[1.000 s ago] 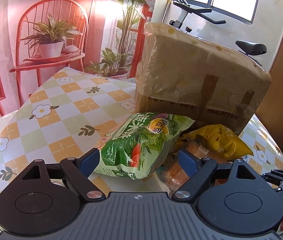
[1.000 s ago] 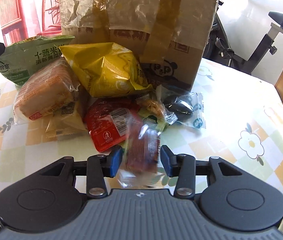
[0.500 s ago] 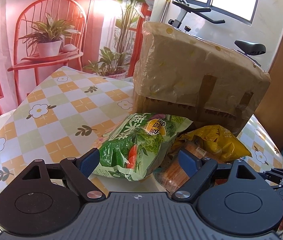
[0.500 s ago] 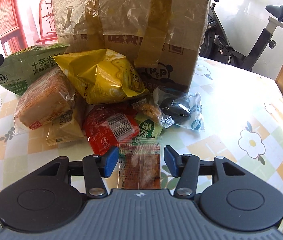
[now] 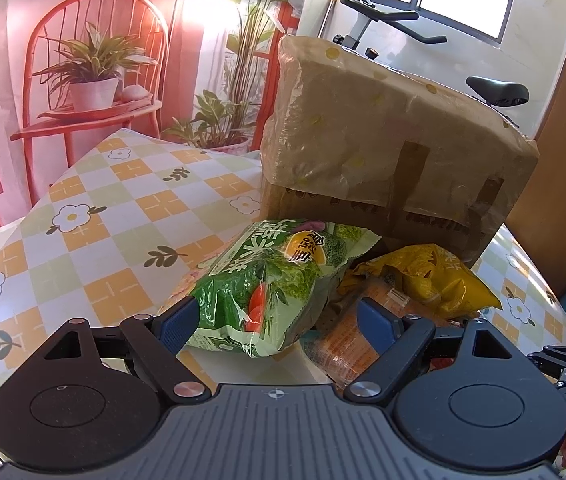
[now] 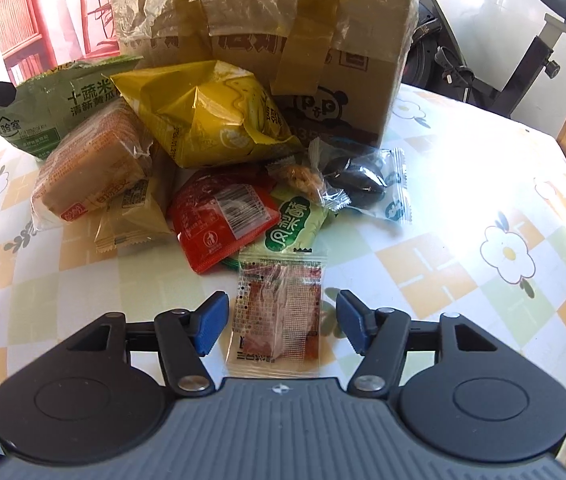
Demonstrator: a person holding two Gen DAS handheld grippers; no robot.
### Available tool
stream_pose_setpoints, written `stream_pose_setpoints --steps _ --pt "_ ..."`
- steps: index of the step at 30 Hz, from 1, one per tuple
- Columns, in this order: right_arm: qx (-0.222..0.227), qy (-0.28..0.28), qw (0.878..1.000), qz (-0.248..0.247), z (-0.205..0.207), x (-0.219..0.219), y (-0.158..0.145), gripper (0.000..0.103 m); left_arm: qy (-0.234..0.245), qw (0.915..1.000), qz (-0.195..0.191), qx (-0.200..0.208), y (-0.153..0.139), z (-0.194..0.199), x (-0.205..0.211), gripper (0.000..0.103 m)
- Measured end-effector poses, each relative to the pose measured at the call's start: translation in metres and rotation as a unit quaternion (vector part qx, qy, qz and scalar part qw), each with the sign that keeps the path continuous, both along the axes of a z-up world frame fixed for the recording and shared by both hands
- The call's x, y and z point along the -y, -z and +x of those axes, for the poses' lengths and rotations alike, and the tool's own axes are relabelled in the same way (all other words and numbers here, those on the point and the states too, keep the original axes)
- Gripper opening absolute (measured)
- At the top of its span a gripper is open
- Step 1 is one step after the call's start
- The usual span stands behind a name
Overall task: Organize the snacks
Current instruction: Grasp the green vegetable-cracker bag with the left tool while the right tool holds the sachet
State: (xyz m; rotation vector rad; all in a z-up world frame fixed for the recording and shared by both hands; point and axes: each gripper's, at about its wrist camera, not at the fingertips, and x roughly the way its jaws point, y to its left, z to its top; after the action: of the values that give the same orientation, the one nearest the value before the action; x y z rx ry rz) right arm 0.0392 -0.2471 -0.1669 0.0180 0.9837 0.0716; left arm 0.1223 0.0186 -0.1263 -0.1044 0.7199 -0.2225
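The small clear packet point(image 6: 277, 312) lies flat on the counter point(image 6: 463, 216), long axis pointing away, between the spread right tongs point(image 6: 281, 322), untouched. The left tongs point(image 5: 277, 326) gape around the green bag point(image 5: 271, 288), farther off.

The right gripper point(image 6: 282, 322) has opened wider, its fingers point(image 6: 211, 322) now clear of the clear packet point(image 6: 277, 312), which a second ago was blurred and tilted between them and now lies flat on the bench point(image 6: 463, 208).
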Motion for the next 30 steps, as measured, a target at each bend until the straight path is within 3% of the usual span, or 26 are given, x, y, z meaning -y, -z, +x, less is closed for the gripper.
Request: stream_pose_setpoints --steps 1,2,5,9,14,21,26,30 --pt "0.002 -0.002 1.000 0.000 -0.001 -0.001 0.000 0.058 0.001 1.0000 0.001 0.000 0.000 0.000 0.000 0.087" --pt "0.004 -0.005 1.000 0.002 -0.002 -0.001 -0.001 0.047 0.002 1.0000 0.001 0.000 0.000 0.000 0.000 0.087" --pt "0.009 -0.006 1.000 0.001 -0.003 -0.002 -0.004 0.043 0.002 1.0000 0.005 -0.001 0.001 0.000 -0.001 0.088" --pt "0.035 0.004 0.999 -0.002 -0.003 0.000 -0.016 0.042 0.016 0.9998 0.015 0.003 0.000 0.003 0.000 0.088" --pt "0.074 0.010 0.997 -0.008 0.004 0.004 -0.039 0.042 0.055 0.9967 0.056 0.023 -0.004 0.013 0.013 0.088" --pt "0.101 0.013 0.995 -0.007 0.016 0.002 -0.054 0.042 0.104 0.9824 0.154 0.016 0.009 0.045 0.044 0.088" --pt "0.103 0.014 0.995 -0.006 0.014 0.001 -0.054 0.042 0.102 0.9731 0.206 -0.006 0.024 0.062 0.052 0.088" --pt "0.104 0.018 0.994 -0.006 0.013 0.003 -0.055 0.042 0.103 0.9691 0.224 -0.014 0.029 0.064 0.052 0.072"
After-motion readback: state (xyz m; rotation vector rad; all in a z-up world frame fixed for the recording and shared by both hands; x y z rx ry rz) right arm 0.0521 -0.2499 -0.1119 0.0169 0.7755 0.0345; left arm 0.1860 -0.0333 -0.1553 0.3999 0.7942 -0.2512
